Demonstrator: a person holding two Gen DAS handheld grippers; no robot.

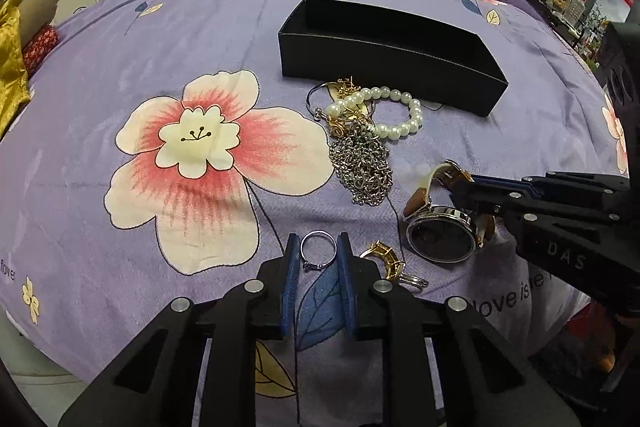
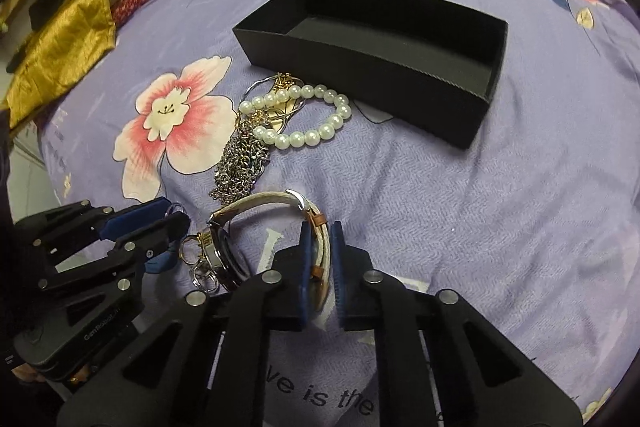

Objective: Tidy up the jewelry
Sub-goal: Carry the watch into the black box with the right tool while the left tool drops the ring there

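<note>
Lilac floral cloth (image 1: pixel 120 39) carries a black open box (image 1: pixel 390 65) at the far side, with a pearl bracelet (image 1: pixel 394 115) and a heap of silver chain (image 1: pixel 362 167) just near of it. Left gripper (image 1: pixel 319 255), at the near edge, has its jaws almost closed, both pads touching a silver ring (image 1: pixel 318 250) lying on the cloth. Right gripper (image 2: pixel 320 255), at the near right, is clamped on the pale strap of a wristwatch (image 2: pixel 224 259), whose dial rests on the cloth beside a gold ring (image 1: pixel 382 259).
</note>
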